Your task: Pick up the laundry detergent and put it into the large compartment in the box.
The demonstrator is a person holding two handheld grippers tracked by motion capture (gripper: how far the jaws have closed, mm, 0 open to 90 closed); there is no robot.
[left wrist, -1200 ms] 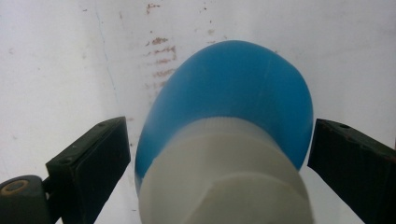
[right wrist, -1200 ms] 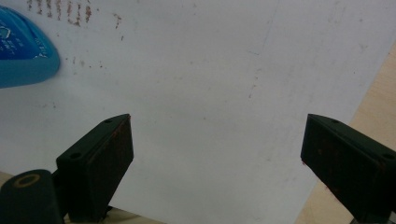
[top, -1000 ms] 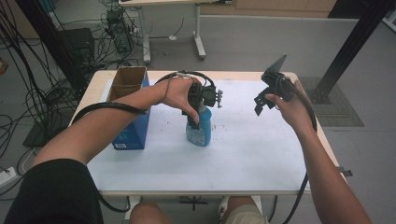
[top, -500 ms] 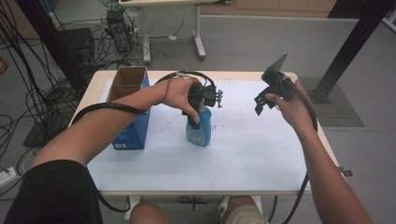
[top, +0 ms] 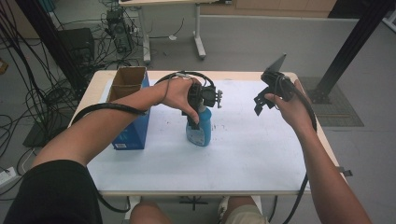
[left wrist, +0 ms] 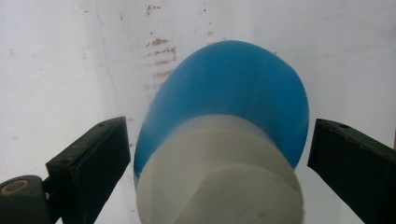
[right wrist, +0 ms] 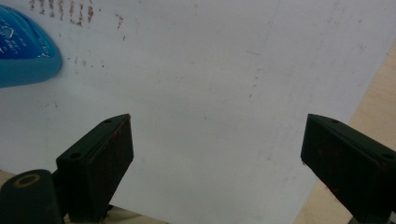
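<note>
High view | left tongs (top: 198, 122) spread astride bottle (top: 200, 133) | right tongs (top: 259, 103) spread, raised

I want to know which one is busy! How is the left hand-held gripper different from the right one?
The left hand-held gripper points down over the blue bottle, its jaws either side of the white cap; the right hand-held gripper is held up in the air with nothing between its jaws. The left is mid-table, the right nearer the table's right edge. Both are black, open and held by a hand.

Black sleeve (top: 56, 191), black cabled grippers
</note>
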